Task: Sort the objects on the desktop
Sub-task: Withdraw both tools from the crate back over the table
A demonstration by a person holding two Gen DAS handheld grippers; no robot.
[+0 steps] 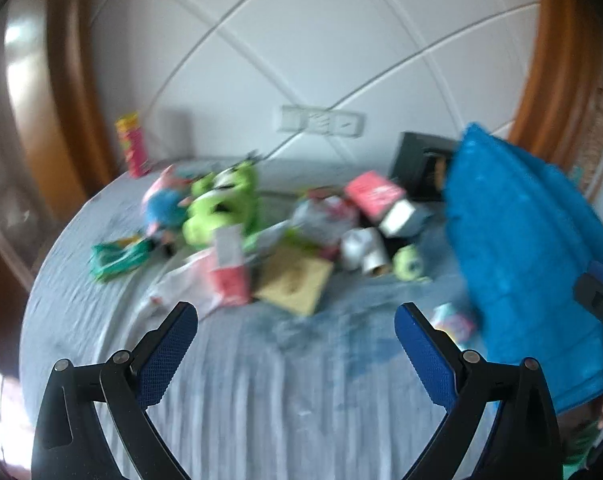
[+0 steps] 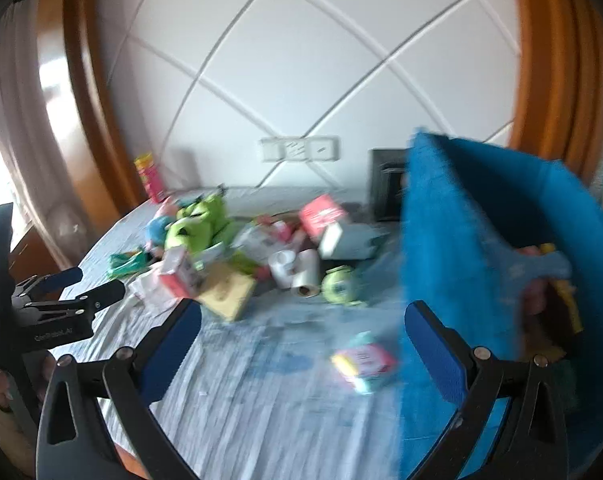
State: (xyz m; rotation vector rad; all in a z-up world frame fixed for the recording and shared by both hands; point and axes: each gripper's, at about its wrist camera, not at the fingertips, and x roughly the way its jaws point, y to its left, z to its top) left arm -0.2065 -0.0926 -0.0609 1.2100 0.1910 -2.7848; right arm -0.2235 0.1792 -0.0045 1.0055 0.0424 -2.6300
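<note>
A pile of desktop objects lies on a grey-blue cloth: green plush toys, a pink and blue plush, red boxes, a tan pad, white paper rolls and a small green one-eyed toy. A blue fabric bin stands at the right with items inside. A small pastel box lies beside it. My left gripper is open and empty above the cloth. My right gripper is open and empty; the left gripper shows at its left.
A red and yellow tube stands at the back left. A black box sits behind the bin. A white quilted wall panel with a socket strip and wooden frames bound the table. A green packet lies left.
</note>
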